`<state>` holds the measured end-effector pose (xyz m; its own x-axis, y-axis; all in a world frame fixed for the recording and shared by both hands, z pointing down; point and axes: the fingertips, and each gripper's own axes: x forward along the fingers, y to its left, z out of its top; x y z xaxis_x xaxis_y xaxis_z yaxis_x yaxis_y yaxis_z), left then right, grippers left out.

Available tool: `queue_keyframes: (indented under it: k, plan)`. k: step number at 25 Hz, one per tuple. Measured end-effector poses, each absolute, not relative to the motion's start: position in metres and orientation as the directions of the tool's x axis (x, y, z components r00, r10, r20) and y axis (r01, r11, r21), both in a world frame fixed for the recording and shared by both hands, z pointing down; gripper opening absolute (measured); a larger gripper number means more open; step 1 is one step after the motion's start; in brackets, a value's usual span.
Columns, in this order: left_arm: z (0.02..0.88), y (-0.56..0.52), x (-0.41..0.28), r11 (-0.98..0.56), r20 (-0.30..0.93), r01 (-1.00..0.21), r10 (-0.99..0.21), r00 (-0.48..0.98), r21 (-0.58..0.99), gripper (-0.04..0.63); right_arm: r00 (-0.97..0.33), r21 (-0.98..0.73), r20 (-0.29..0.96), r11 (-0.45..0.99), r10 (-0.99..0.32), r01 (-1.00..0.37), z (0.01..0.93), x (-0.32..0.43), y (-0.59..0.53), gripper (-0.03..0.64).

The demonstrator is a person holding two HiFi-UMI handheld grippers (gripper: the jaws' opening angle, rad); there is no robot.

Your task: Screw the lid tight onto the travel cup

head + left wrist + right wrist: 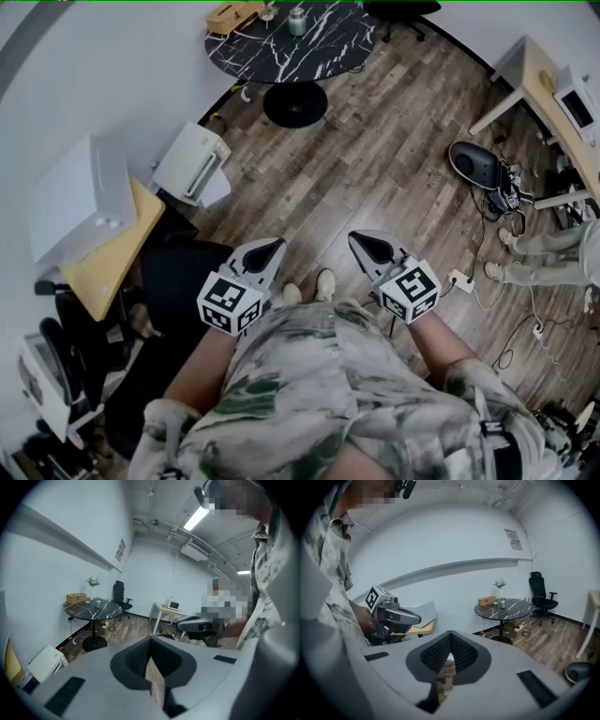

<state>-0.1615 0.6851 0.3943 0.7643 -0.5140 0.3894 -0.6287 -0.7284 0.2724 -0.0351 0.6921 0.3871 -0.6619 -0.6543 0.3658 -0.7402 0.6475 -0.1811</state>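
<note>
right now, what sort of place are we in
Most likely a small office or workroom: a round black table on a wood floor, a black office chair, and a desk with tangled cables on the floor beside it.

A small office or lab workroom, plain and white-walled; a wood-plank floor runs throughout. In the head view, at twelve o'clock, a round black marble-top table stands on a pedestal foot, with a cardboard box at its edge; a black swivel office chair stands just beyond it. At two o'clock a pale desk carries a small screen; near three o'clock, a tangle of cables and a power strip lie on the floor. At nine o'clock a white equipment case rests on a yellow board. Overhead there is a strip light and exposed pipes; a printed notice hangs on the wall.
</note>
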Motion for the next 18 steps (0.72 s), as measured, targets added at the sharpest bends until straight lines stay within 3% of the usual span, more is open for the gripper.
queue_keyframes:
  k: [18]
  plan:
    - [0.398,0.665,-0.113,-0.722,0.421,-0.648,-0.523,0.741,0.243,0.021,-0.708,-0.187,0.320,0.690,-0.630,-0.699,0.388,0.012,0.669,0.020]
